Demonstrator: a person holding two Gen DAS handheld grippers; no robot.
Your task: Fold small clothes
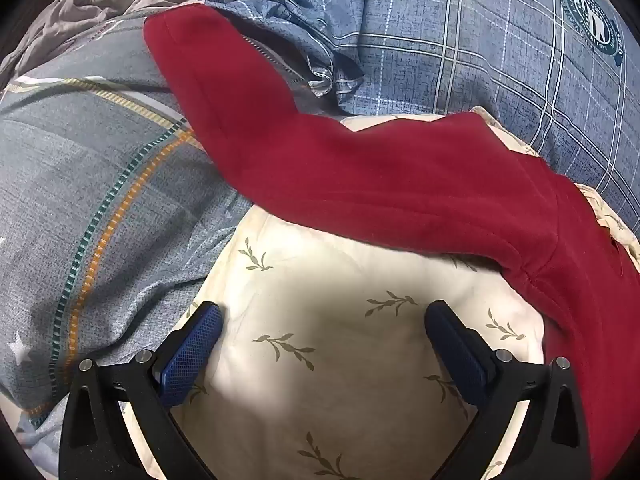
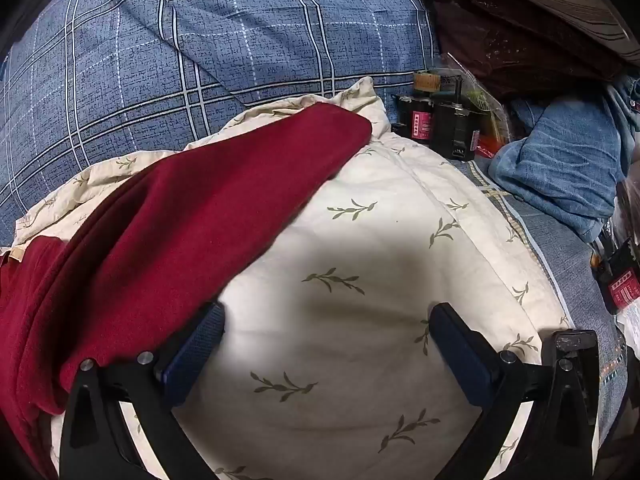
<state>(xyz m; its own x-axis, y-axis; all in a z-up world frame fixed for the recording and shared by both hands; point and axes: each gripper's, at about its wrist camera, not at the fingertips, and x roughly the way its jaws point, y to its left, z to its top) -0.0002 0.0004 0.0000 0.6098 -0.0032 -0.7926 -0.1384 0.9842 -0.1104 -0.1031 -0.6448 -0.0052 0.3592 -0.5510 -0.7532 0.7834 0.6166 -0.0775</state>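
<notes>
Red garment lies draped across the cream leaf-print pillow, one long end running up onto the grey striped bedding, the other end falling off the pillow's right side. In the right wrist view the same garment covers the pillow's left part.

Risks, as I judge them:
- Pillow is soft and domed. Any fold made on it likely slides or opens; a pinch may grab pillowcase along with the cloth.
- Garment spans pillow and bedding at different heights, so pulling one end could drag the whole piece instead of folding it.
- Right side is cluttered: dark battery-like packs and a blue towel near the pillow edge. A wide swing could knock them.
- Left finger of the right tongs sits at or under the garment edge; can't tell which. Closing there may catch only a thin lip.

Pose: left tongs spread wide, empty, hovering over bare pillow, garment ahead of the tips. Right tongs also spread wide, nothing held, pointing across the pillow.
</notes>
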